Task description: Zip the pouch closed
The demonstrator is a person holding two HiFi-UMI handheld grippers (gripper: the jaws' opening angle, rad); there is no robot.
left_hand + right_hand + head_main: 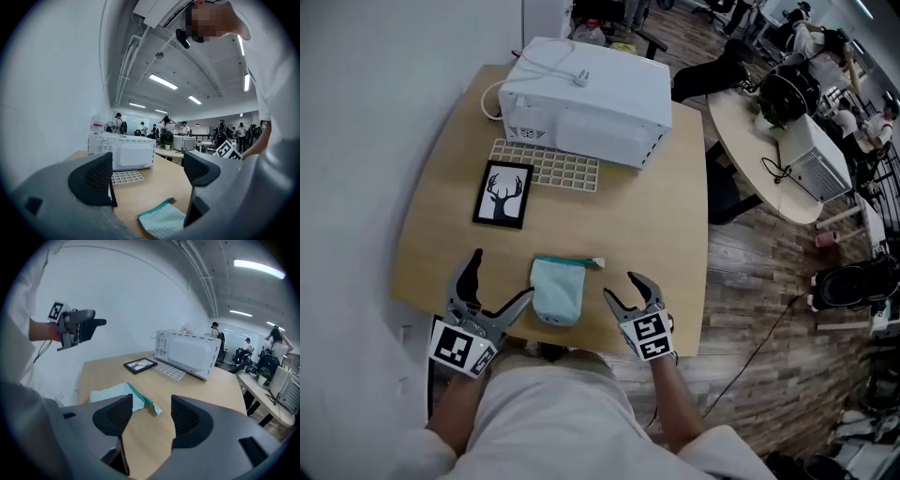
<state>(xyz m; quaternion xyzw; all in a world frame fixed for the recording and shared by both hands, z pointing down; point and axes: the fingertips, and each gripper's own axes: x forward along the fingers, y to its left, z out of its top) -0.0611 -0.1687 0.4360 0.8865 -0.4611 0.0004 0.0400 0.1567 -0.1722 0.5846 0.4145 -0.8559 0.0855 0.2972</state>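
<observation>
A pale mint pouch [558, 291] with a green zipper band along its far edge lies flat near the table's front edge; its white zipper tag [596, 263] sticks out at the right end. My left gripper [502, 277] hovers just left of the pouch, jaws wide apart and empty. On the pouch's right side my right gripper [621, 286] stands open too, nothing between its jaws. The left gripper view shows a corner of the pouch [161, 221] low between the jaws. In the right gripper view the pouch [112, 394] and tag [157, 409] lie ahead on the wood.
A white microwave [586, 98] stands at the table's back, a white grid mat [546, 164] in front of it and a framed deer picture [503, 194] to the left. Across the aisle to the right is a round table [741, 131] with equipment and people.
</observation>
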